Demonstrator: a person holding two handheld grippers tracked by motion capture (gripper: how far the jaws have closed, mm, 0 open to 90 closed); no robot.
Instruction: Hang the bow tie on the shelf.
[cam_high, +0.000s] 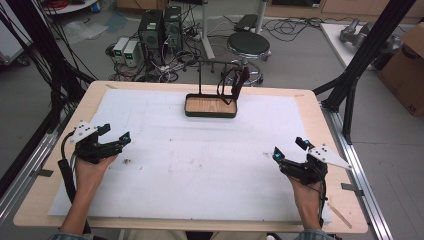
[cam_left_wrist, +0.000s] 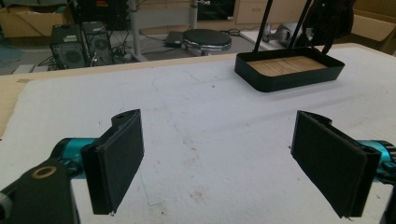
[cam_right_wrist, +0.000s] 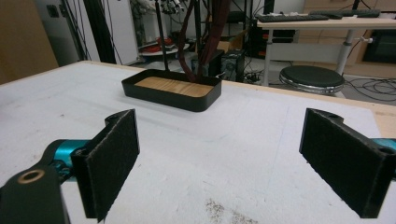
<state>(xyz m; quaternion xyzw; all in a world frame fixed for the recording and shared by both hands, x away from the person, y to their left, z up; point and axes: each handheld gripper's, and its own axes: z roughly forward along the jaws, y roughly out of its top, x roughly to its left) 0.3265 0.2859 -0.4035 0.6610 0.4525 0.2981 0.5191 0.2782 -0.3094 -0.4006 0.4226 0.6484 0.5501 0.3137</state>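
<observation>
Poised wide open and empty at lower left and lower right: left tool (cam_high: 116, 134), right tool (cam_high: 286, 151). Upper centre, rigid black tray (cam_high: 210, 113), probably light, best gripped by rim.

No legible text or numbers. Dark marks on cardboard box (cam_high: 406, 65) at right edge, too blurred to read.

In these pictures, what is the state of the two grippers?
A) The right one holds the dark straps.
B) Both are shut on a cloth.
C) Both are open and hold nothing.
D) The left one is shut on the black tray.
C: the left gripper and the right gripper each have their jaws wide apart with just the white table cover between them, well short of the black tray.
</observation>
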